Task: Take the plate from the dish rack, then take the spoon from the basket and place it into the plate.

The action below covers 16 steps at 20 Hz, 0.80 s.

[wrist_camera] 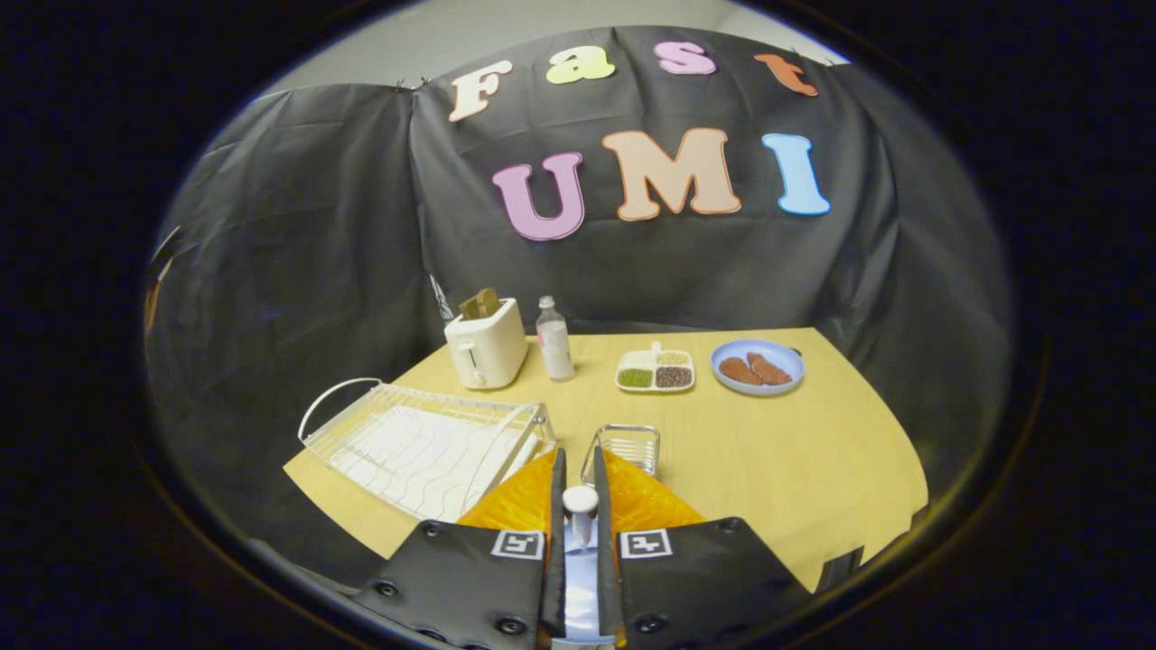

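Your gripper (579, 474) was clenched on the spoon (580, 510), both fingers pressing its handle, which stood upright between them above the orange plate (515, 501). Beyond the fingertips sat the small wire basket (625, 448) — the white dish rack (424, 444) lay beside it on the wooden table (795, 451). Farther back stood a toaster (486, 350), a bottle (554, 340) and two food dishes.

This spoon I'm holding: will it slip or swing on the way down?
The spoon looks stiff and light, so probably no sag. The hand-held gripper pinches its narrow stem between both fingers, so it may pivot. Released, it could slide on the glossy orange plate beneath.
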Motion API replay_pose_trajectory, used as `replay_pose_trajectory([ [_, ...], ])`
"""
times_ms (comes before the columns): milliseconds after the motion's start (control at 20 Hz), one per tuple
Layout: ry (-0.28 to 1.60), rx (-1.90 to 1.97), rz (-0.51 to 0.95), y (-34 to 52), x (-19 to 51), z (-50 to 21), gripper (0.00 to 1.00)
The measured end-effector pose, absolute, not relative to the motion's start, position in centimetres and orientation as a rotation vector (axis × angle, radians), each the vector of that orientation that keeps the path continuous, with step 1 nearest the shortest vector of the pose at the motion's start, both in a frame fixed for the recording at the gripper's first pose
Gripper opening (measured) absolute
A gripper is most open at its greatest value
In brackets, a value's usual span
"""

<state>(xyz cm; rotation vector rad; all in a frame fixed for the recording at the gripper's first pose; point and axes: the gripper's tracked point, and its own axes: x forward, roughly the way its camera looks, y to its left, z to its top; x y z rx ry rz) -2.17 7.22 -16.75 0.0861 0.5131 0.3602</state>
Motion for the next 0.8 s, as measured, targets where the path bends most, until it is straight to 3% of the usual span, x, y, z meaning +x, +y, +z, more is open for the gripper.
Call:
replay_pose_trajectory([
  [800,0.537,0.068,0.4,6.6,-3.5,-20.9,0.19],
])
